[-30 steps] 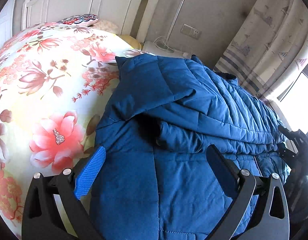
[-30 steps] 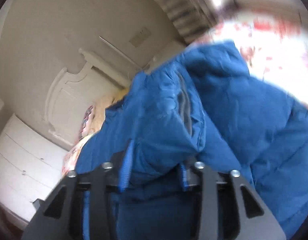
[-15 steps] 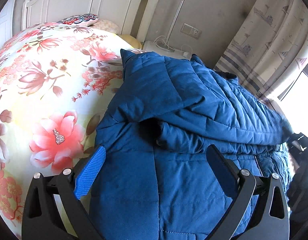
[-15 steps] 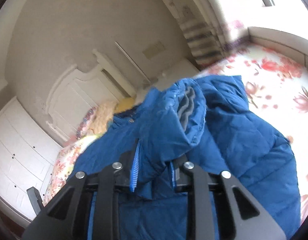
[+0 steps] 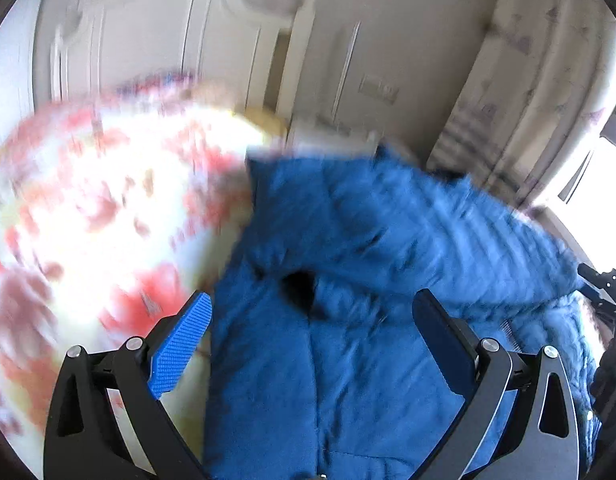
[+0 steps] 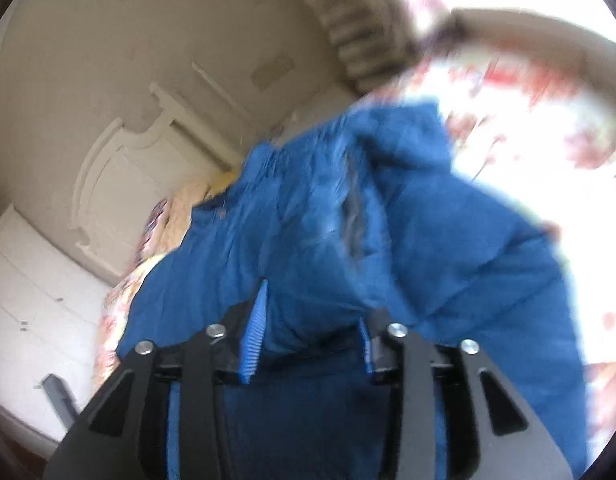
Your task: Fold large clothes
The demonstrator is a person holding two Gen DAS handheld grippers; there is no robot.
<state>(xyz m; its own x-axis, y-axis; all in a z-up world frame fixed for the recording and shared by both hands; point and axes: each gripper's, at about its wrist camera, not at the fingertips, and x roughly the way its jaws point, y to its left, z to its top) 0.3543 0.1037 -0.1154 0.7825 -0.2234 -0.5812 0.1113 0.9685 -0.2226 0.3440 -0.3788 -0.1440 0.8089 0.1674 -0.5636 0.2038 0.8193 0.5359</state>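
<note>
jacket look: blue quilted puffer jacket (image 5: 348, 360), stitched panels, bulky; frames blurred so fine detail is lost
jacket lining: grey strip (image 6: 354, 220) shows along an opened edge in the right wrist view
jacket shape: one padded part folded over the body, dark pocket of shadow (image 5: 300, 288) under that fold
jacket place: on the bed, over the floral bedspread (image 5: 88, 220); bedspread shows to the left in the left wrist view and to the right (image 6: 548, 120) in the right wrist view
left tool: left tool (image 5: 312, 320) spread wide, nothing pinched; blue ribbed pad (image 5: 180, 344) sits over the bedspread just beside the jacket's edge, the other finger (image 5: 444, 336) over the jacket
jacket vs left tool: jacket body fills the gap between the fingers and runs on ahead of them; contact with the cloth cannot be told
right tool: right tool (image 6: 312, 332) has a thick bunch of jacket between its blue pads (image 6: 254, 332), jaws opening, pads seem to be against the cloth on both sides
jacket vs right tool: the gripped bunch rises up and ahead of the fingers, rest of the jacket drapes off to the right and below
right tool from the left view: dark frame at the far right edge (image 5: 604, 284), at the jacket's side
background: white headboard (image 5: 168, 40), curtain (image 5: 528, 80), white drawers (image 6: 28, 300)
</note>
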